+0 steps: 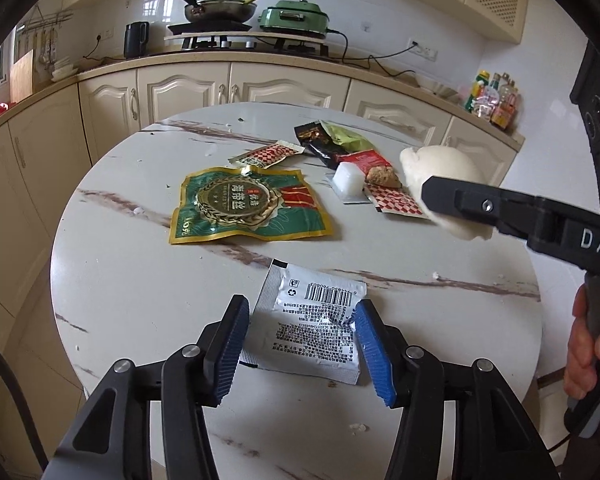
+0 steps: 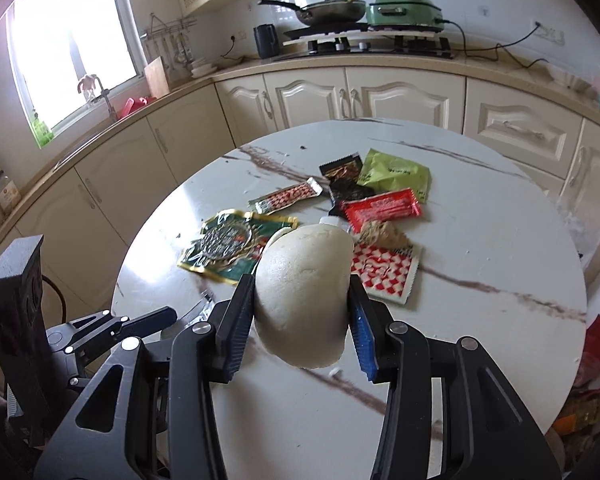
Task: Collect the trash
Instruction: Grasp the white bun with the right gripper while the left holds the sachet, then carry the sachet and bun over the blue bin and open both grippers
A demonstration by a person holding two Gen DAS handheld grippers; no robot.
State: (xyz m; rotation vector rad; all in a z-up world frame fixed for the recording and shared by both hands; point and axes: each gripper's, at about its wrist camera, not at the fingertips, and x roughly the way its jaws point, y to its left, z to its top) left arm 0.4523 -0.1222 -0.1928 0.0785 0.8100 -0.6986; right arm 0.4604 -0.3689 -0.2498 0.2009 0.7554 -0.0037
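A round white marble-look table [image 1: 140, 312] with brown veins. On it lie a silver sachet [image 1: 314, 332] near the front, a green and gold packet [image 1: 248, 206] behind it, and farther back a cluster of red, black and pale green wrappers [image 2: 380, 192].

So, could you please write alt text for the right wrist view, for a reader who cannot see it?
The right gripper holds a pale steamed bun between its blue pads above a round marble table. Behind the bun lie snack wrappers, among them a green and gold packet and a red checked wrapper. Kitchen cabinets run behind the table.
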